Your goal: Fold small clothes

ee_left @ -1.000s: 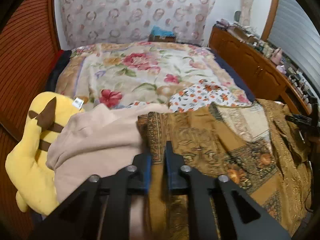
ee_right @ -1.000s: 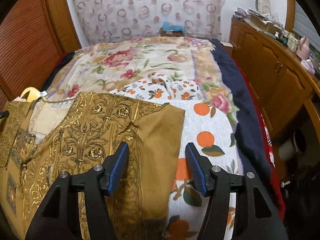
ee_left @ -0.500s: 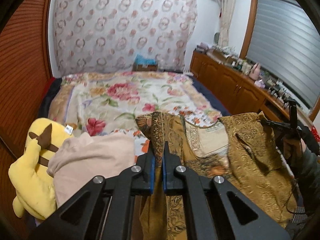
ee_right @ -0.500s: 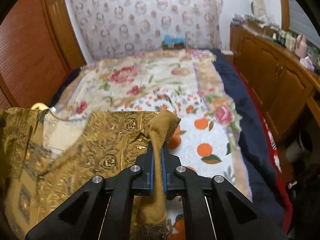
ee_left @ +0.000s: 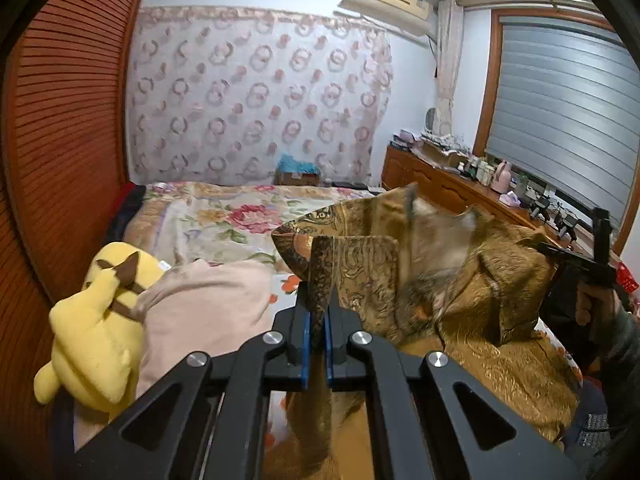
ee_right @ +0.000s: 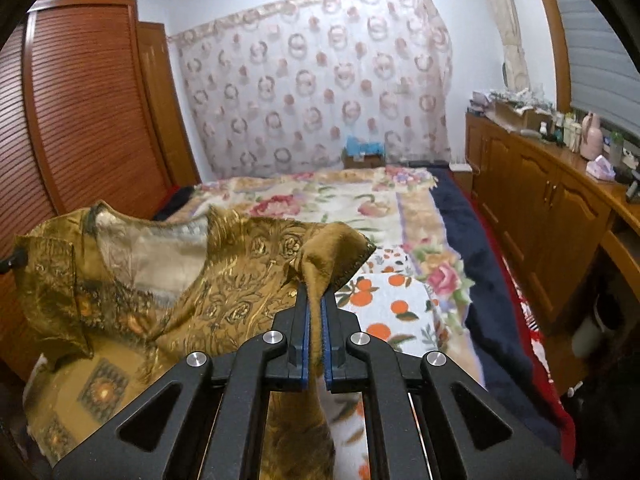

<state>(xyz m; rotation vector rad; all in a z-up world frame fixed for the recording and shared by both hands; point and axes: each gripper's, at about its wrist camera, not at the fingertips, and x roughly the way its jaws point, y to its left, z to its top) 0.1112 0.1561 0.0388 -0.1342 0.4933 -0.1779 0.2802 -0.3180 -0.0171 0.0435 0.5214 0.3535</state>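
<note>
The left gripper (ee_left: 316, 320) has its blue-padded jaws clamped on a narrow pinch of a gold brocade garment (ee_left: 472, 280), with a strip of cloth rising above the pads and more hanging below them. Right of these jaws the garment spreads out, raised off the bed and partly blurred, across to the right gripper (ee_left: 560, 254), which shows at the far right with a hand (ee_left: 596, 304) wrapped around its grip. Left of the left jaws lies a pale pink cloth (ee_left: 200, 308), bunched up, and beyond it a yellow plush toy (ee_left: 96, 320) with brown-tipped ears leans against the pink cloth.

In the right wrist view the right gripper (ee_right: 315, 312) is likewise pressed together on a plain ochre corner of the same garment (ee_right: 224, 284), which pokes up between the pads; these jaws have just closed onto it. From there the cloth stretches left of the jaws, its pale lining (ee_right: 156, 252) showing at the open neckline. Just right of the jaws and below them is a white cloth printed with oranges (ee_right: 392, 304), lying on the floral bedspread (ee_right: 344, 200). Further right, a dark blue blanket edge (ee_right: 480, 264) runs along the bed side, then a wooden cabinet (ee_right: 560, 216) with small items on top. Ahead of both jaws hangs a ring-patterned curtain (ee_right: 320, 92); at far left stands a louvred wooden wardrobe (ee_right: 80, 112).
</note>
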